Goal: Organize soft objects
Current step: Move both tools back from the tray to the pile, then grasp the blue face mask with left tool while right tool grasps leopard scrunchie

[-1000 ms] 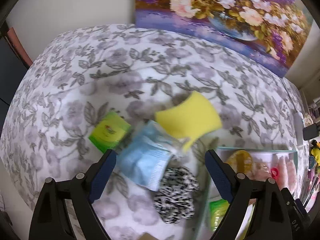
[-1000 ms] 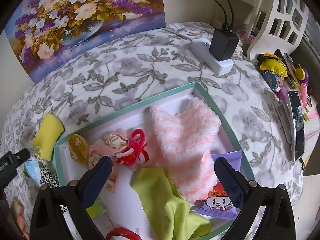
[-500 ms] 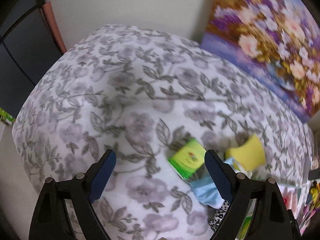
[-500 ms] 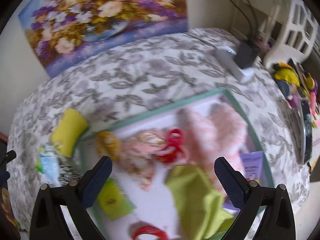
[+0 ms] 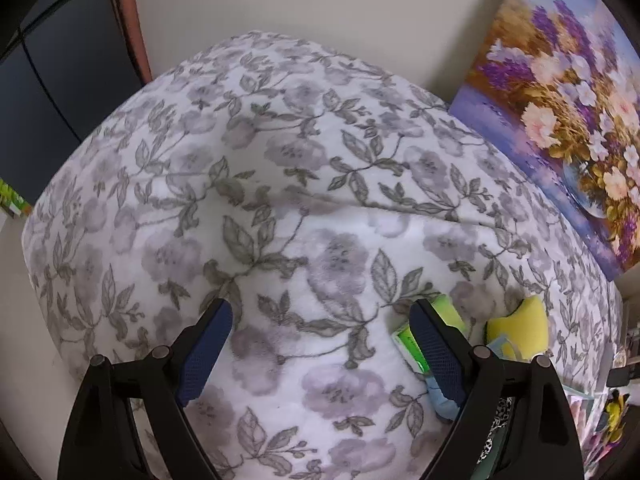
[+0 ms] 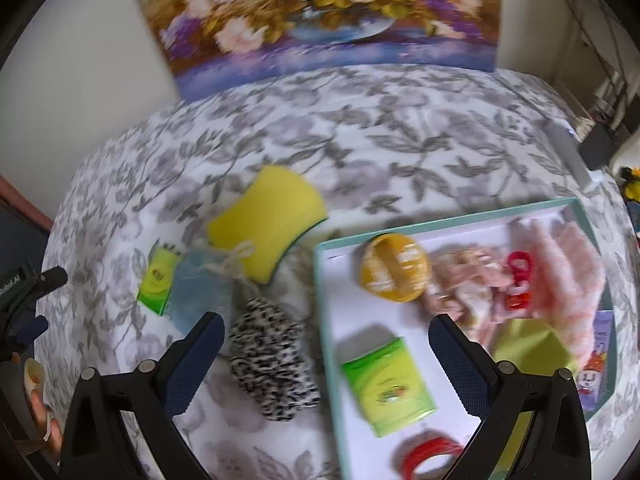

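Observation:
On the floral cloth lie a yellow sponge (image 6: 268,220), a green tissue pack (image 6: 158,280), a light blue pouch (image 6: 200,292) and a black-and-white spotted scrunchie (image 6: 272,360). Right of them stands a teal-rimmed tray (image 6: 324,312) holding a second green pack (image 6: 386,380), a yellow round pad (image 6: 394,268), a pink fluffy sock (image 6: 560,264), a red hair tie (image 6: 518,280) and a lime cloth (image 6: 532,344). My right gripper (image 6: 326,320) hangs open above the scrunchie and the tray's left rim. My left gripper (image 5: 320,308) is open over bare cloth; the green pack (image 5: 408,344) and sponge (image 5: 516,328) lie beside its right finger.
A flower painting (image 6: 320,12) leans on the wall behind the table. A white power strip with a black charger (image 6: 572,152) sits at the back right. The table's rounded left edge (image 5: 48,216) drops off beside a dark cabinet (image 5: 60,100). A person's hand (image 6: 40,400) shows lower left.
The left gripper has swung left, away from the loose items, to bare cloth. The right gripper has moved left from over the tray toward the scrunchie and sponge. Both stayed open.

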The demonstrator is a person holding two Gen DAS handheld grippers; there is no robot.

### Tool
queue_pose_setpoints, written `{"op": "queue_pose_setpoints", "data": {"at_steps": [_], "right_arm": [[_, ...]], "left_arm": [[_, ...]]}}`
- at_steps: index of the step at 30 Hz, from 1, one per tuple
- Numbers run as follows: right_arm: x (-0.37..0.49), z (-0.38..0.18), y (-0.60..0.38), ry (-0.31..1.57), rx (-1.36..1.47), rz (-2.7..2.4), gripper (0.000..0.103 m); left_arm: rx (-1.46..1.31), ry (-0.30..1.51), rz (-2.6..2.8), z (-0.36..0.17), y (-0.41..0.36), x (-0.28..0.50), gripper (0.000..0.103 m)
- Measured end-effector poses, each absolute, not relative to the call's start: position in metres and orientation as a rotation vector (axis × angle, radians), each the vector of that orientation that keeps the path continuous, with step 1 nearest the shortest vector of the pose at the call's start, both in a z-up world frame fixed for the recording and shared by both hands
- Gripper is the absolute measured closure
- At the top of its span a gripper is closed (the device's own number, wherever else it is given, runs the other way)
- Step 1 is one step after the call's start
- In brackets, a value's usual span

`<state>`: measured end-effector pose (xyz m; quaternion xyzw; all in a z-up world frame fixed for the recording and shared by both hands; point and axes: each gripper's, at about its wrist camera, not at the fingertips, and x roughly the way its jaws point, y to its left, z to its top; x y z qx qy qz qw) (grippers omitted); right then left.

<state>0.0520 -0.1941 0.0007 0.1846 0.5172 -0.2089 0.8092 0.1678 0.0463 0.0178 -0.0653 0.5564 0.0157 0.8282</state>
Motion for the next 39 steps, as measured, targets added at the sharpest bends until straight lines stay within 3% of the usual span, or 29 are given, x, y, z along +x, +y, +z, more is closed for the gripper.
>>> {"op": "queue_pose_setpoints", "data": {"at_steps": [10, 26, 39], "right_arm": [[0.067, -0.025, -0.164, 1.18, 0.335, -0.398, 0.001], [0.065, -0.031, -0.166, 1.188, 0.389, -0.358, 0.042], [0.067, -0.045, -0.16, 1.246, 0.368, -0.315, 0.044]], "left_arm": [[-0.179, 1.285, -0.002, -0.01, 0.048, 0.166, 0.013], [-0.165, 1.457, -0.162, -0.043, -0.012, 0.154, 0.013], [-0.175, 1.512, -0.246, -0.064, -0.046, 0.145, 0.013]]}}
